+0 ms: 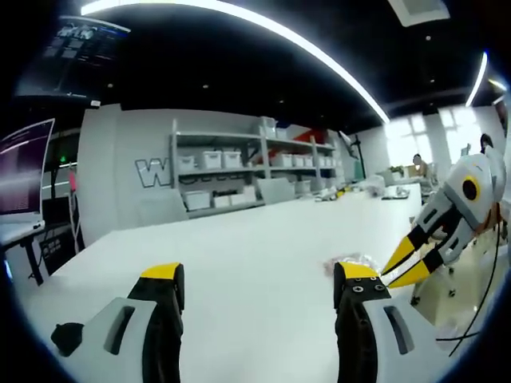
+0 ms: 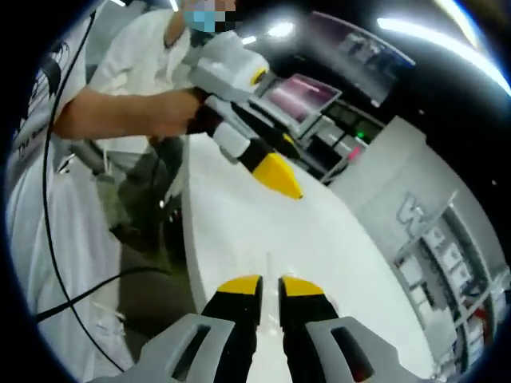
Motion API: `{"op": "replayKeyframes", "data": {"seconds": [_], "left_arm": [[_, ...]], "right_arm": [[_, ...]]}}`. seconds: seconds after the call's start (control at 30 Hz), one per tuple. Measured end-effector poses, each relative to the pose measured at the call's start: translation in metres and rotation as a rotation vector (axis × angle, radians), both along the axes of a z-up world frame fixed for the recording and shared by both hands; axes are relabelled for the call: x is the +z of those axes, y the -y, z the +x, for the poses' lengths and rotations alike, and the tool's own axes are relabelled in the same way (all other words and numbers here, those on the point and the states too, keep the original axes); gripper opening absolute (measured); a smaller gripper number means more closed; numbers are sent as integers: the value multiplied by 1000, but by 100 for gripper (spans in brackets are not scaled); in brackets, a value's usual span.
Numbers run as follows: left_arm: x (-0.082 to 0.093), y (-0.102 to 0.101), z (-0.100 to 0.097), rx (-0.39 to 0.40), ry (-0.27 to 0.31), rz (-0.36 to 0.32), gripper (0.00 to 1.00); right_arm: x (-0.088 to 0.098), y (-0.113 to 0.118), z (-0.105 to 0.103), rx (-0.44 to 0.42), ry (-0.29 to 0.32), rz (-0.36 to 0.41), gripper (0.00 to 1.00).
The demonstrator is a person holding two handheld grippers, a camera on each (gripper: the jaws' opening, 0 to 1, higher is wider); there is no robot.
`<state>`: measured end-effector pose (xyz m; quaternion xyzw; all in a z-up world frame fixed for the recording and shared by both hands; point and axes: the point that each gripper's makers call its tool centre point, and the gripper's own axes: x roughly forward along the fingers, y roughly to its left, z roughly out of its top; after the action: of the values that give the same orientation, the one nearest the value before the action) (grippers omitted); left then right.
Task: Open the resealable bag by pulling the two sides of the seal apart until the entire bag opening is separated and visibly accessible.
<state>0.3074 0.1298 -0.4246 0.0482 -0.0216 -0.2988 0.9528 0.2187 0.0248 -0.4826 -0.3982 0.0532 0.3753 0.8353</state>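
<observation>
The resealable bag (image 1: 354,262) shows as a small, crumpled clear patch with a reddish tint just above the right yellow tip of the left tongs (image 1: 259,279), lower right of centre in the left gripper view, lying on the white bench (image 1: 255,239). Whether its seal is parted at all is too small and too hidden to tell, so I judge the task at or near its start, with the whole pull-apart left to do. The left tongs stand wide, nothing between their tips, and their right tip sits close to or over the near edge of the bag. The right tongs (image 1: 404,269) come in from the right of that view with their yellow tips narrow and pointed down at the bag; whether they already pinch a fold of it cannot be told. In the right gripper view the right tongs (image 2: 270,285) rise at the bottom with the tips nearly together and a thin pale strip between them, perhaps film. The bench edge runs close on the person's side, at the left of that view; broad open surface lies beyond the bag toward the shelving (image 1: 247,171).
</observation>
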Motion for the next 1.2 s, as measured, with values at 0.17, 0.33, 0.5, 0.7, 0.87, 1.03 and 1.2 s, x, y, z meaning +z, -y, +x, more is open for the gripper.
{"op": "replayKeyframes", "data": {"seconds": [0.17,0.33,0.5,0.7,0.87,1.03,1.2], "left_arm": [[-1,3,-1,-1,0,-3,76],[-2,4,-2,-1,-2,-5,76],[-2,4,-2,0,-3,-6,76],[-2,4,-2,-3,-5,-7,76],[-1,2,-2,1,-6,-12,76],[1,1,-2,2,-2,-14,76],[2,0,-2,6,-1,-17,76]], "right_arm": [[-4,5,1,-11,0,-22,3],[-4,9,2,-26,-1,-13,3],[-1,12,5,-46,21,-23,3],[1,11,4,-53,-7,3,3],[0,2,-2,-34,-15,8,3],[-2,6,5,-56,-15,-8,3],[0,10,8,-71,-12,-14,2]]}}
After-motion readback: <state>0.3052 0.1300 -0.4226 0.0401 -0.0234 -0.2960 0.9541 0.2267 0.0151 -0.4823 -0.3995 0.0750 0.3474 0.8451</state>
